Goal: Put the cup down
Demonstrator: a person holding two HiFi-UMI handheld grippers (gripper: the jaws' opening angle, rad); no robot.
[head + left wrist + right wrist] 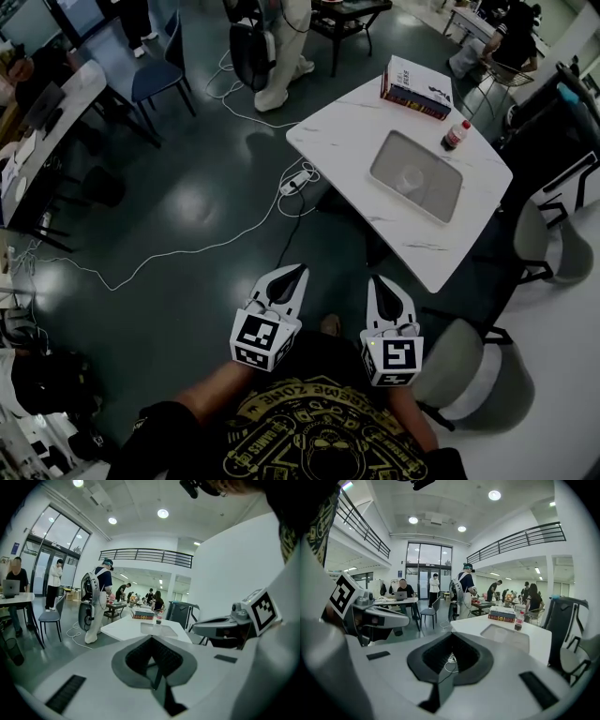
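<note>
The left claw (298,272) and right claw (380,281) are being held closed and empty at lower centre, well apart from the cup (410,178) at upper right.

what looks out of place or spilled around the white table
Nothing spilled: the cup sits on the tray, bottle upright. Only oddity is the white cable and power strip loose across the floor.

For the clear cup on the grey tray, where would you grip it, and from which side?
Probably its side wall, coming from the near edge of the table: the cup seems to stand upright in the tray, and the bottle and books lie beyond it.
</note>
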